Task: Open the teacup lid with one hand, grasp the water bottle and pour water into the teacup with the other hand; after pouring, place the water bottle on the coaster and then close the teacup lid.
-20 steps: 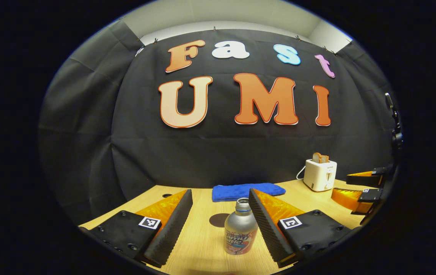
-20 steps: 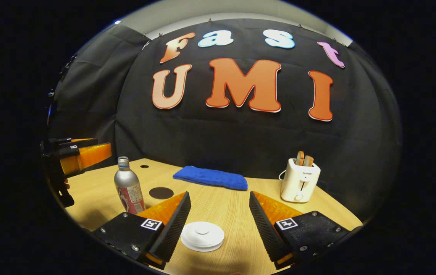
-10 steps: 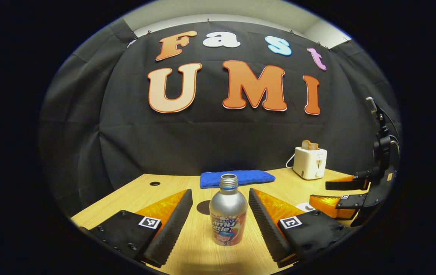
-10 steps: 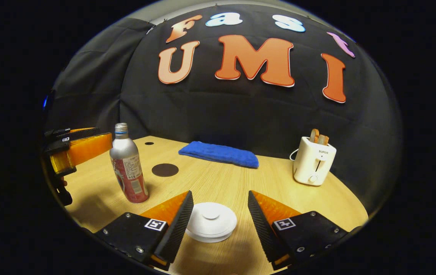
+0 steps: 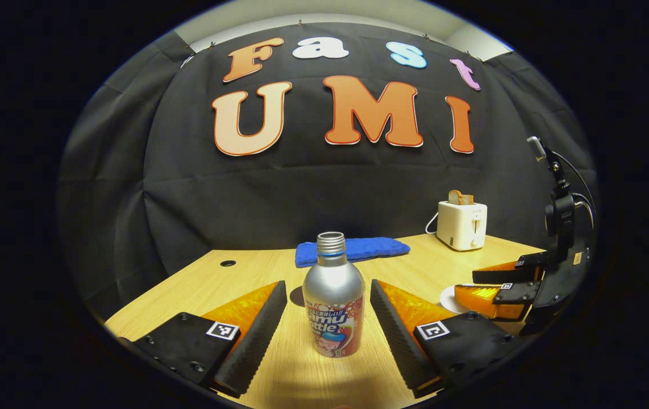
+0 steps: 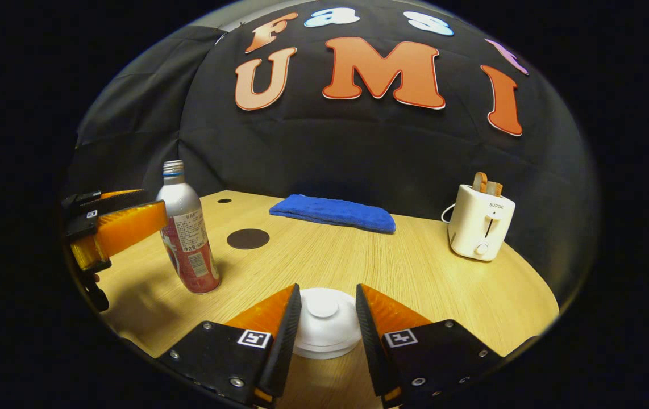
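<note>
The silver water bottle (image 5: 334, 307) has a red label and no cap, and stands upright on the table between the fingers of my open left gripper (image 5: 327, 335), touching neither one. It also appears in the right gripper view as the bottle (image 6: 185, 233), with the left gripper (image 6: 131, 211) beside it. The white teacup lid (image 6: 324, 324) sits on the cup. My right gripper (image 6: 321, 335) is low over it, its fingers narrowed around the small knob with slim gaps left. A dark round coaster (image 6: 248, 238) lies behind the bottle.
A blue folded cloth (image 6: 333, 212) lies at the back of the wooden table (image 6: 415, 272). At the back right stands a white toaster (image 6: 481, 227) with bread in it. A small hole (image 5: 227, 263) marks the far left of the tabletop.
My left gripper has come nearer and lower, so the bottle now sits deeper between its fingers. My right gripper has dropped over the lid and its fingers have drawn in around the knob.
</note>
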Tool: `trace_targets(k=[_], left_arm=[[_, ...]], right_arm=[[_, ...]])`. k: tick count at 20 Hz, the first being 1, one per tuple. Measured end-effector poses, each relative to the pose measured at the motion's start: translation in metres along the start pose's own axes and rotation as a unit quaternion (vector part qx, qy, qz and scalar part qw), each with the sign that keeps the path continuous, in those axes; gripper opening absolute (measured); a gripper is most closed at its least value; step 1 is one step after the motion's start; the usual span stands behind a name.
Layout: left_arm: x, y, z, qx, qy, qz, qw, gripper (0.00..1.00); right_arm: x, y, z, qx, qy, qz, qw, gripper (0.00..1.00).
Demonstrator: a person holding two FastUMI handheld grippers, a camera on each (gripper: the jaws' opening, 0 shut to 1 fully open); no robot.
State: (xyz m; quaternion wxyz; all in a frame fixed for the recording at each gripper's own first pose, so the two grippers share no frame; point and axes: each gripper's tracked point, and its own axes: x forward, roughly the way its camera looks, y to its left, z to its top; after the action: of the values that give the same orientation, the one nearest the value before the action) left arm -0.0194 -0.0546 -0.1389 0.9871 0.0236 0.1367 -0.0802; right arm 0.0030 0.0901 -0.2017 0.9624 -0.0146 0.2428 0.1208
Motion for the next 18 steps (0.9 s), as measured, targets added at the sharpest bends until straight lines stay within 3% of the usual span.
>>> trace_targets(k=[1, 3, 4, 8, 18], left_arm=[[-0.001, 0.001, -0.001, -0.001, 0.001, -0.001, 1.0, 0.98], [0.0, 0.0, -0.003, -0.003, 0.003, -0.001, 1.0, 0.98], [0.001, 0.001, -0.004, -0.004, 0.005, -0.001, 1.0, 0.98], [0.003, 0.001, -0.008, -0.01, 0.011, -0.002, 1.0, 0.98], [0.014, -0.007, -0.027, -0.017, 0.036, -0.007, 0.999, 0.98]], right_arm=[[0.001, 0.001, -0.001, 0.002, 0.0, 0.002, 1.0, 0.52], [0.003, 0.004, 0.0, 0.01, 0.001, 0.011, 1.0, 0.51], [0.003, 0.005, 0.0, 0.011, 0.0, 0.012, 1.0, 0.42], [0.002, 0.003, 0.001, 0.013, -0.002, 0.013, 1.0, 0.28], [-0.013, -0.012, 0.028, 0.019, -0.044, -0.002, 0.999, 0.23]])
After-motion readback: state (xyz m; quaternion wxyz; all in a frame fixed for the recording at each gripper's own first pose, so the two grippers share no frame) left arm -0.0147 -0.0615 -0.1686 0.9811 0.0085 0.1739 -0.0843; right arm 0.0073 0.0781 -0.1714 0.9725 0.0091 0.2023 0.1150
